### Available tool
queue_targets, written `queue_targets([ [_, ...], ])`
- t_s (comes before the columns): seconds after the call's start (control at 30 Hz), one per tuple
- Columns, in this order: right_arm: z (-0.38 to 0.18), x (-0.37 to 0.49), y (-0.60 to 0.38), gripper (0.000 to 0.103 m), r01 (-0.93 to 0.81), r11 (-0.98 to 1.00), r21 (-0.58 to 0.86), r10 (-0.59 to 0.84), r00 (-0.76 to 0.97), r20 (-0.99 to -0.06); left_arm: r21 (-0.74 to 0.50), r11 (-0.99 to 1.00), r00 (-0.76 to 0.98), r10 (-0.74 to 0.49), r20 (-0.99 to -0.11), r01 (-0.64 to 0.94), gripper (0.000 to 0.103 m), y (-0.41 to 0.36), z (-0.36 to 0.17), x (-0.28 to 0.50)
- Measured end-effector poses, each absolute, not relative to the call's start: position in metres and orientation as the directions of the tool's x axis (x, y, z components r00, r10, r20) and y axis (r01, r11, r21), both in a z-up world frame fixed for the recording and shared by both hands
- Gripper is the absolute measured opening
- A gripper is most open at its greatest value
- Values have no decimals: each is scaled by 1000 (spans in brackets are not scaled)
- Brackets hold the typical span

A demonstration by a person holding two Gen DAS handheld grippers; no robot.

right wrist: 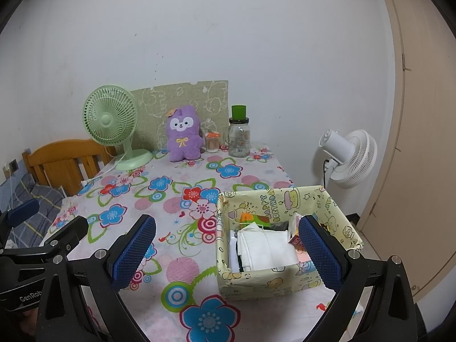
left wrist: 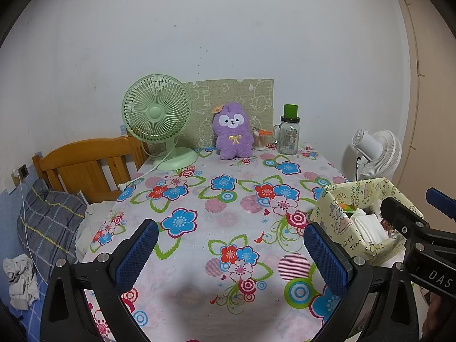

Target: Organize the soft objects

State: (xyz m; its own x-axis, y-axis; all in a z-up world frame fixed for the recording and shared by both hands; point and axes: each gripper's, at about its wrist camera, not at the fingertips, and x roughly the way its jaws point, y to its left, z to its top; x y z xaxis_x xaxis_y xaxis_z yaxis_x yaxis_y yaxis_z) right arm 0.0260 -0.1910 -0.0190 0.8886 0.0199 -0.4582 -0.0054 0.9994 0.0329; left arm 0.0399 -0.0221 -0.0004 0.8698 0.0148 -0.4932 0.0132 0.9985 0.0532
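1. Currently both grippers are hovering over the floral table [left wrist: 228, 188]: left gripper [left wrist: 230, 253] and right gripper [right wrist: 228, 253] are gaping wide, holding nothing.
2. Purple plush [left wrist: 233, 131] is sitting upright at the far edge, between the green fan [left wrist: 156, 114] and glass jar [left wrist: 288, 138].
3. Yellow box [right wrist: 256, 282] is holding folded white cloth [right wrist: 265, 249], near the right gripper.

Even, soft indoor light, moderately bright; source not visible. White plaster wall [left wrist: 228, 28] is evenly lit, greying toward the corners. Strong fisheye bend: tan door frame [right wrist: 399, 114] curves, and black vignette fills the frame corners in both views. A soft dark shadow sits on the floral-print tablecloth [left wrist: 199, 205] near the bottom of the left view. Focus is sharp throughout, no glare or motion blur.
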Motion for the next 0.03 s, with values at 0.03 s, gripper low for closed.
queue_targets([
  [0.03, -19, 26, -191, 101, -5, 999, 34, 20, 889, -458, 52, 999, 870, 15, -493, 12, 103, -22, 0, 40],
])
